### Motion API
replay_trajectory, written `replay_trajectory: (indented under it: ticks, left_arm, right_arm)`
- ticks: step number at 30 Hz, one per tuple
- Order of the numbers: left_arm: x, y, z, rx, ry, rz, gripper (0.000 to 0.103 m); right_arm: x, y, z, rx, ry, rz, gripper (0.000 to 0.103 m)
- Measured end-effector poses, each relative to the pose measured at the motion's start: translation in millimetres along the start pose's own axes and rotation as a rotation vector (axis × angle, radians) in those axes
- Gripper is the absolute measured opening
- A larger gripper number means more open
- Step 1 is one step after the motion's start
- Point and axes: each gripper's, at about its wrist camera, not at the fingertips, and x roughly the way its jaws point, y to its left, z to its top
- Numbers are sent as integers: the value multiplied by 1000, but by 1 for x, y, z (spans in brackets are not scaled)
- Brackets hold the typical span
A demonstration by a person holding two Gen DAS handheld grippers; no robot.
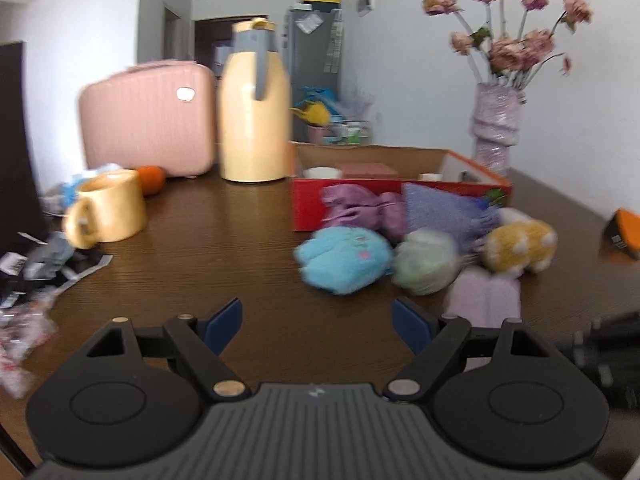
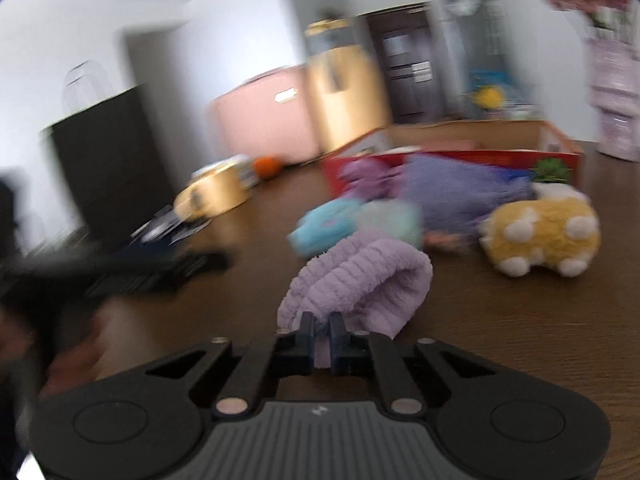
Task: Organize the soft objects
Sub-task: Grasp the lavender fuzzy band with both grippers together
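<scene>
My right gripper is shut on a folded lilac towel, which lies on the brown table; it also shows in the left wrist view. My left gripper is open and empty above the table, short of the pile. The pile holds a blue plush, a pale green plush, a yellow plush with white spots, a purple plush and a violet knit cloth. Behind them stands an open red cardboard box.
A yellow thermos jug, a pink case, a yellow mug and an orange stand at the back left. Wrappers litter the left edge. A vase of flowers stands back right.
</scene>
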Motion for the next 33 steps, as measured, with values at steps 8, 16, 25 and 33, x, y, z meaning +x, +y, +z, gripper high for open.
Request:
replay_trajectory:
  ticks: [8, 16, 25, 33]
  left_arm:
    - [22, -38, 10, 7, 50, -207, 78]
    - [39, -15, -7, -134, 200, -294, 15]
    - [5, -16, -10, -172, 166, -239, 22]
    - [20, -13, -3, -182, 178, -284, 57]
  right_arm:
    - [-39, -33, 1, -35, 28, -122, 13]
    - [-51, -41, -11, 92, -3, 0, 30]
    - [-22, -33, -17, 215, 66, 110, 30]
    - [-13, -42, -6, 295, -6, 31, 43]
